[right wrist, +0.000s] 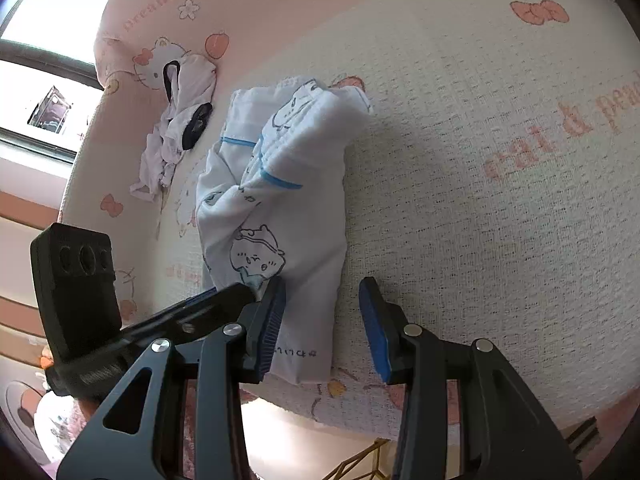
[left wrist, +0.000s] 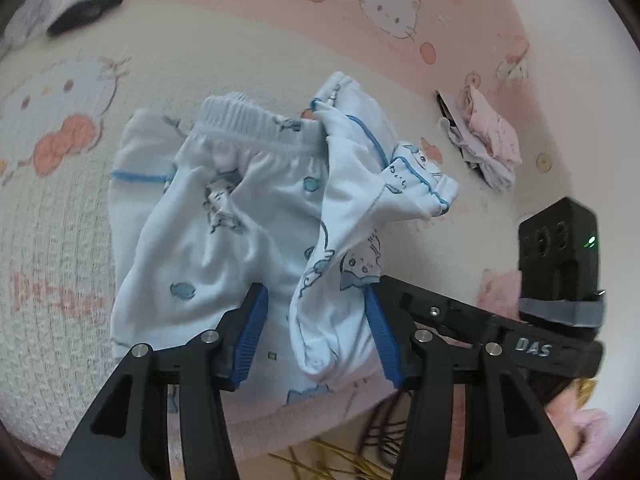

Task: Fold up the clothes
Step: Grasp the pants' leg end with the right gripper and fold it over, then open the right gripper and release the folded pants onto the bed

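Observation:
A pale blue pyjama garment (left wrist: pixel 224 216) with cartoon prints, blue piping and an elastic waistband lies crumpled on the bed. In the left wrist view my left gripper (left wrist: pixel 316 296) stands open over its near edge, with a rolled fold between the blue pads and a gap at the left pad. In the right wrist view the same garment (right wrist: pixel 296 184) reaches down between the pads of my right gripper (right wrist: pixel 322 292). Its left pad touches the cloth, its right pad stands apart, so it is open. The right gripper's camera housing (left wrist: pixel 560 248) sits close beside the left gripper.
The bed cover (left wrist: pixel 60 240) is cream and pink with cat prints, and its front edge runs just below the grippers. A folded pink garment (left wrist: pixel 488 136) lies at the far right. A white and black garment (right wrist: pixel 184 112) lies crumpled beyond the pyjamas, near a window (right wrist: pixel 48 20).

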A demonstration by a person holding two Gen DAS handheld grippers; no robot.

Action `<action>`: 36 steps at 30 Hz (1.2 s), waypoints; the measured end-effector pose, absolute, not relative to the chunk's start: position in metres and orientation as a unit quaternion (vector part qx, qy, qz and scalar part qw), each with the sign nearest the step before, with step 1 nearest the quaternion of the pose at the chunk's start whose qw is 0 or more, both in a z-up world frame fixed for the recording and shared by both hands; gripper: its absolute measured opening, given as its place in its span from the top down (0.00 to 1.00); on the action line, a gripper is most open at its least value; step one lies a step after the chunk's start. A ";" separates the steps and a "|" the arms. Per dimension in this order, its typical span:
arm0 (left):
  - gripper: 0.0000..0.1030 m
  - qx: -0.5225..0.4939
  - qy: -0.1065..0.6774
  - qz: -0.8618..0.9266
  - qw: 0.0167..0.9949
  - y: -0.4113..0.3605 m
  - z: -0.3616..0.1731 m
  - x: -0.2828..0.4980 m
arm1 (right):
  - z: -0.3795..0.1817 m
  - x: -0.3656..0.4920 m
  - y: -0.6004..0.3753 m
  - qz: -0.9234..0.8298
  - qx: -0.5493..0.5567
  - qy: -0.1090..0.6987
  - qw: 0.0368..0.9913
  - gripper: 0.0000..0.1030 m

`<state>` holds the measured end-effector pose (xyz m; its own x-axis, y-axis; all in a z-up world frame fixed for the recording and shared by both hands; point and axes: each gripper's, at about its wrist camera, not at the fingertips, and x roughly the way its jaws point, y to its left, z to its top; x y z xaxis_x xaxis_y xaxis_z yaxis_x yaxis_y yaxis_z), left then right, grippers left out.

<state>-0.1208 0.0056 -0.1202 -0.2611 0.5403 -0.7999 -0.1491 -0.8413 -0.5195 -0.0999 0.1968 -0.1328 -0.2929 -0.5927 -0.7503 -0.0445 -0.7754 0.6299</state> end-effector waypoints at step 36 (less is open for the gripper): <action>0.67 -0.469 -0.055 0.881 0.036 -0.047 -0.052 -0.096 | -0.099 -0.095 0.108 -0.845 0.506 -0.034 0.169 0.49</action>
